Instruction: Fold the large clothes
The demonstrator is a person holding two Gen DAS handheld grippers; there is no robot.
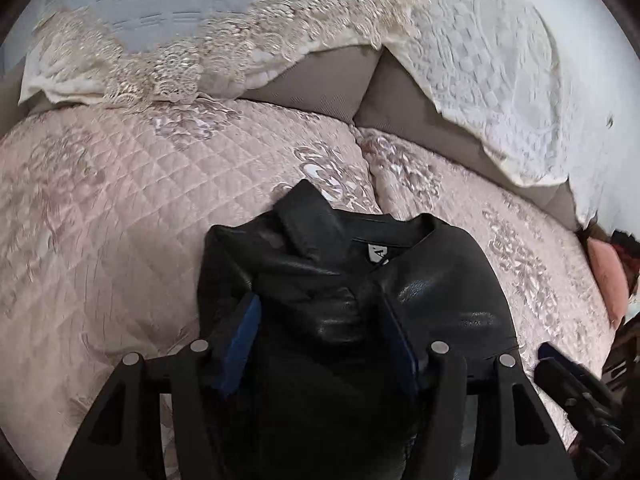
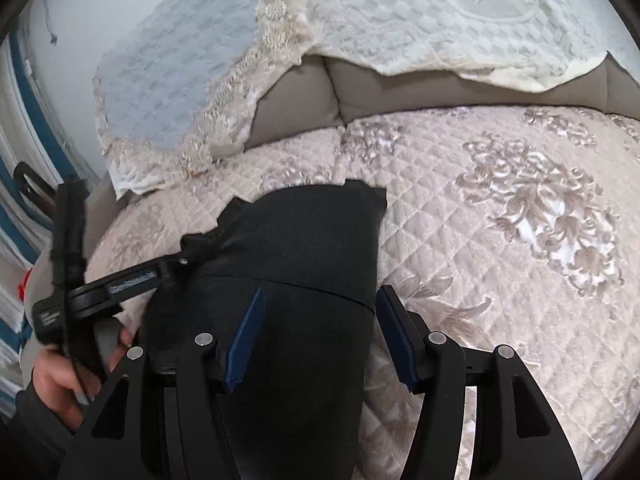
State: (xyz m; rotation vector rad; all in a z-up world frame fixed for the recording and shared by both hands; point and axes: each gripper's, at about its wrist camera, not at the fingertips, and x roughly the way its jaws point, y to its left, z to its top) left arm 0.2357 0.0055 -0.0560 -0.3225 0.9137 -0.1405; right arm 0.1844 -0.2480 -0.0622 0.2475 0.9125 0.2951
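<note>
A black leather jacket lies bunched on the pink quilted bed cover, collar and white neck label facing me. My left gripper is open, its blue pads either side of the jacket just below the collar. In the right wrist view a matte black part of the jacket lies on the cover. My right gripper is open over its right edge, left pad above the cloth, right pad above the quilt. The left gripper shows at the left, held by a hand.
Grey-brown cushions with cream lace covers stand behind the bed cover. A pink pillow lies at the right edge. In the right wrist view a white wall and blue-striped cloth are at the left.
</note>
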